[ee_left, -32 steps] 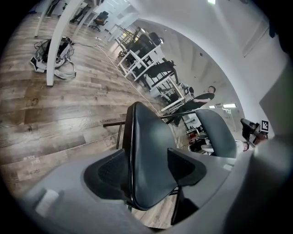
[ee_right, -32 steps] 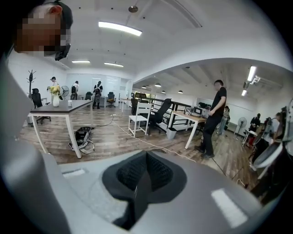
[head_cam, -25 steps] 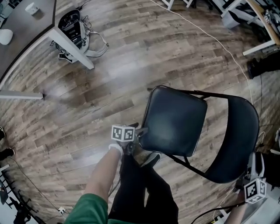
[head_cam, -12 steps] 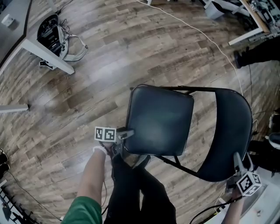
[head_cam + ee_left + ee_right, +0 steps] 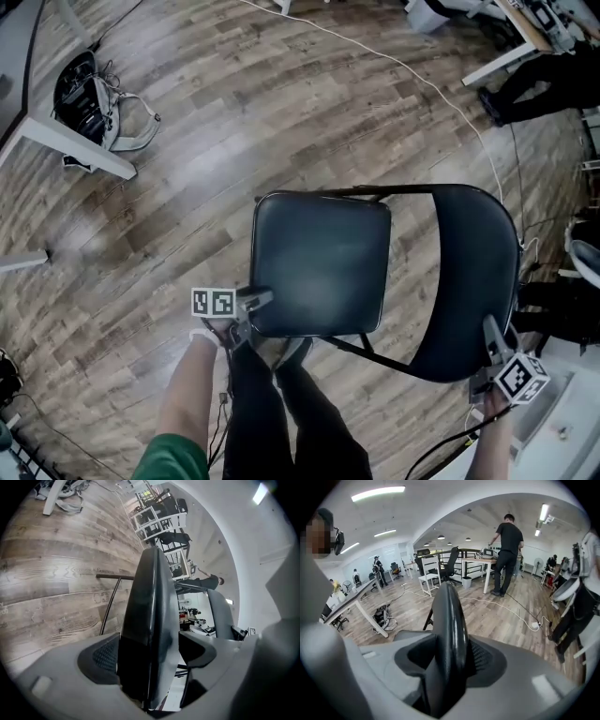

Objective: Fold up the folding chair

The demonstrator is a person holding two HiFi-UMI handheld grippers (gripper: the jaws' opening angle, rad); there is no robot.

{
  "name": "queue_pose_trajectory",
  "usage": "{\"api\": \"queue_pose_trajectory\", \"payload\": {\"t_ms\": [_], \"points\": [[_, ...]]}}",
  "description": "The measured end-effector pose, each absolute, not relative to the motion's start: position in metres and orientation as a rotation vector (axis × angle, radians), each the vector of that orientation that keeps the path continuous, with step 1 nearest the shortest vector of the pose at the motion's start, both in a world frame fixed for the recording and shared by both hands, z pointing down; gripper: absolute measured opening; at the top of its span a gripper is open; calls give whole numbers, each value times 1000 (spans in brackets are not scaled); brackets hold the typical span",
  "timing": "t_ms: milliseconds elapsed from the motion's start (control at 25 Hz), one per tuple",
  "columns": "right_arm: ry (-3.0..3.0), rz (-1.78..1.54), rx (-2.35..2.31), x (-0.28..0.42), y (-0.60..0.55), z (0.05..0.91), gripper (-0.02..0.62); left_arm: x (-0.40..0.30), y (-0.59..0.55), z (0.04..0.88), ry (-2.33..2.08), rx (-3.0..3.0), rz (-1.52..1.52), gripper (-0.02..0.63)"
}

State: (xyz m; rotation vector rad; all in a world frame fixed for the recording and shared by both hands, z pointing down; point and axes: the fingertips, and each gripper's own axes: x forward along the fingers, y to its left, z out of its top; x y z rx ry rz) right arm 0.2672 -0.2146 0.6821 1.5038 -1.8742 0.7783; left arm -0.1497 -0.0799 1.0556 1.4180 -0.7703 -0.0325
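The left hand-held gripper [image 5: 150,651] is straddling the front edge of the seat [image 5: 319,262] of the folding chair [image 5: 375,349]. Its jaws are spread about as wide as they go. One pad is lying against the padding while a sliver of light is showing beside the other, so it is looking released rather than clenched. The right hand-held gripper [image 5: 450,656] is closing its jaws on the top rim of the backrest [image 5: 473,281], which is sitting between them with both pads pressing on it.

One grip at the seat's front and one at the backrest's top is probably giving leverage to swing the seat up toward the backrest while steadying the frame.

The chair is standing fully unfolded on the wooden floor [image 5: 234,122]. It is reaching from just ahead of the left hand-held gripper across to the right one, so the folding itself is not yet under way.

Outward from the grips, the seat and backrest are covering most of the legs, and only thin black tubes are showing. The hinge is not showing in any view. The person's legs [image 5: 281,412] are filling the space just behind the left hand-held gripper.
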Motion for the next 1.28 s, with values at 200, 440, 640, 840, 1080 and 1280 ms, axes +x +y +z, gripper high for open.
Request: {"api": "queue_pose_trajectory", "payload": {"t_ms": [200,440,640,840,1080,1280], "points": [[-1846,801,1514,265,-220,674,195,-145,-86,1044,-782,1416,-28,403],[-1845,784,1519,258,-219,648,187,-129,-87,1012,-779,1425,-2,403],[-1860,772,1528,253,-220,618,173,-108,-94,965,-781,1448,-20,403],[-1854,757,1533,264,-220,592,170,-76,-101,912,-768,1466,-27,403],[-1874,779,1526,279,-221,566,164,-35,-109,858,-805,1475,-28,405],[-1877,767,1534,290,-222,549,160,1,-119,815,-847,1475,-47,404]]}}
